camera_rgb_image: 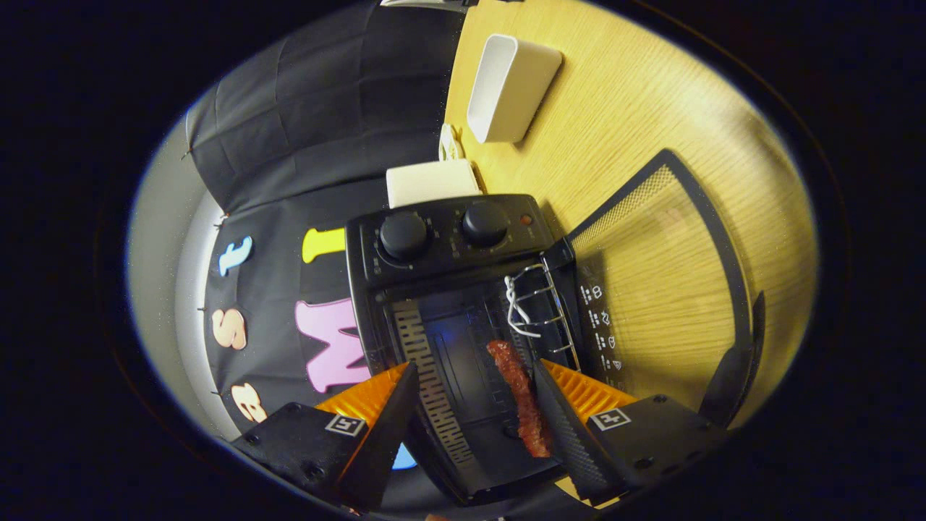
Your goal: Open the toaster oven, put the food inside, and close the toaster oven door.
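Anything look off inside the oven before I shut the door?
The reddish strip of food lies on the black toaster oven's floor, beside the wire rack, not on it. The rack sits pushed to the side nearest the open glass door. The gripper is open, fingers apart, holding nothing.

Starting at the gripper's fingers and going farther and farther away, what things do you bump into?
Gripper, open → red food strip → wire rack → oven knobs → white box behind the oven → white tray.
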`<state>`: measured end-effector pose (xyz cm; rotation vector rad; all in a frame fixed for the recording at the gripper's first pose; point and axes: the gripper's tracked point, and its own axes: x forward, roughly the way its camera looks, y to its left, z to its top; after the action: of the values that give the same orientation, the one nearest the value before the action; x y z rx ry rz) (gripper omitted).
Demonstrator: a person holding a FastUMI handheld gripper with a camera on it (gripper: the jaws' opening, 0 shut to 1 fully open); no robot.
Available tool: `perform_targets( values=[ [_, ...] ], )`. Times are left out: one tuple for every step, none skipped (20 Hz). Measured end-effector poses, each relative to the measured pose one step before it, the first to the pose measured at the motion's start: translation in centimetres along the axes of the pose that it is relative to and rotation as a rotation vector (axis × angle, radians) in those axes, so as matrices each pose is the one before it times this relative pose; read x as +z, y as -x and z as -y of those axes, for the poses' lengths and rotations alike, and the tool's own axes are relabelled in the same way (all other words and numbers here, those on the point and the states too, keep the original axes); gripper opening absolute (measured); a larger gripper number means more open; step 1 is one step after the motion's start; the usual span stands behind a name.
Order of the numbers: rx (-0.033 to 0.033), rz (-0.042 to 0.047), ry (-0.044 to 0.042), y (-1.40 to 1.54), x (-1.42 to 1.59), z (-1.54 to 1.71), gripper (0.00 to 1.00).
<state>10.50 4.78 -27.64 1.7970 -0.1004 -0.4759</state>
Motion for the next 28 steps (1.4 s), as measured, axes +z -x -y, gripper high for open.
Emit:
perform_targets(
  values=[
    [0.00312, 0.02476, -0.01283, 0.081, 0.636, 0.177, 0.96],
    [-0.0159, 0.02173, -0.01488, -0.172, 0.355, 0.514, 0.96],
    [0.00178, 0.00913, -0.01068, -0.174, -0.048, 0.395, 0.96],
    [0.00172, 0.01114, 0.0035, -0.034, -0.193, -0.243, 0.96],
    [0.01037, 0.01248, 0.00374, 0.134, -0.264, -0.215, 0.93],
    [0.00013, 0.02313, 0.01309, 0.082, 0.069, -0.31, 0.93],
    [-0.00952, 0.02353, 0.01174, -0.227, 0.044, 0.285, 0.97],
    [-0.00651, 0.00896, -0.01627, 0.09, -0.161, 0.237, 0.97],
    [-0.00168, 0.00126, -0.02817, 0.33, -0.268, -0.116, 0.97],
    [-0.00057, -0.00074, -0.02773, 0.164, -0.443, 0.037, 0.97],
    [0.00054, 0.00036, -0.02225, 0.207, -0.687, 0.194, 0.97],
    [-0.00157, -0.00331, -0.01791, 0.044, -0.648, 0.133, 0.97],
    [-0.01735, -0.00709, -0.00699, -0.16, -0.646, 0.417, 0.97],
    [-0.00093, -0.00146, -0.00478, -0.085, -0.375, 0.105, 0.97],
    [-0.01495, -0.00519, 0.00606, -0.046, -0.016, -0.018, 0.96],
    [0.00139, 0.00177, 0.00152, 0.188, 0.25, -0.065, 0.97],
    [0.00112, 0.00762, 0.00508, -0.027, 0.518, -0.177, 0.96],
    [-0.00134, -0.00742, -0.00707, -0.078, 0.117, -0.063, 0.97],
    [0.00796, -0.0018, -0.00482, 0.294, 0.123, -0.227, 0.96],
    [0.00404, 0.01197, 0.00675, -0.029, 0.392, -0.055, 0.96],
    [-0.00407, 0.00437, 0.00107, -0.416, 0.1, 0.084, 0.96],
    [-0.00346, -0.01016, -0.01727, -0.475, -0.226, -0.09, 0.96],
    [0.00753, 0.00371, -0.00015, -0.092, 0.194, -0.714, 0.96],
    [0.00465, 0.02398, 0.03629, -0.55, 0.502, 0.037, 0.96],
    [-0.00815, 0.00671, -0.00474, -0.061, 0.146, 0.118, 0.96],
    [0.01571, 0.0155, -0.0052, 0.237, 0.352, -0.817, 0.96],
    [-0.00483, 0.00774, 0.03271, 0.014, 0.088, 0.355, 0.96],
    [-0.00833, 0.00546, 0.01033, 0.121, -0.102, 0.392, 0.96]
  ],
)
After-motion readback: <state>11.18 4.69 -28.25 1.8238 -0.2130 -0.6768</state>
